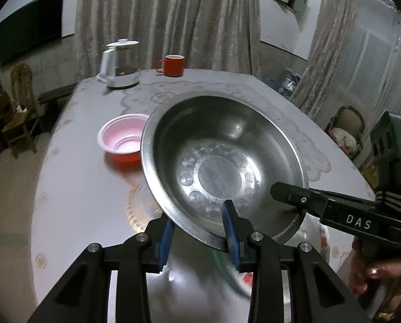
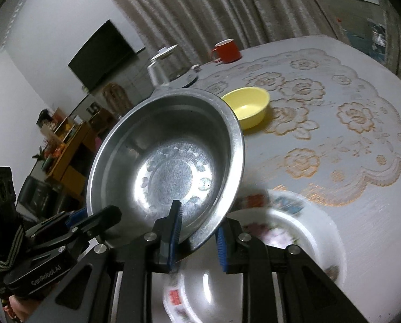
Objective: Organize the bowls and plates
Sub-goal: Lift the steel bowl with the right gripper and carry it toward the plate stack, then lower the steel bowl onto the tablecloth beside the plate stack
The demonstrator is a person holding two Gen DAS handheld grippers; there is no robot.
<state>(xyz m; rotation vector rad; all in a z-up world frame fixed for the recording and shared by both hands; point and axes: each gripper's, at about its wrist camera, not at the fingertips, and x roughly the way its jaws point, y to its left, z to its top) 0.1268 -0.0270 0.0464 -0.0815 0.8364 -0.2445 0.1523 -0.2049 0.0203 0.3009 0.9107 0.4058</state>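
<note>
Left claw point(image 1: 200, 231), right claw point(image 2: 197, 238): black frames, blue ribbed pads, silver screws, striped straps.

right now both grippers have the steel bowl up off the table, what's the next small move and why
Probably carry the steel bowl over the white flowered bowl and lower it level. The left gripper and right gripper each clamp its rim, it hangs tilted, and the flowered bowl lies just beneath, looking wide enough to nest it.
</note>
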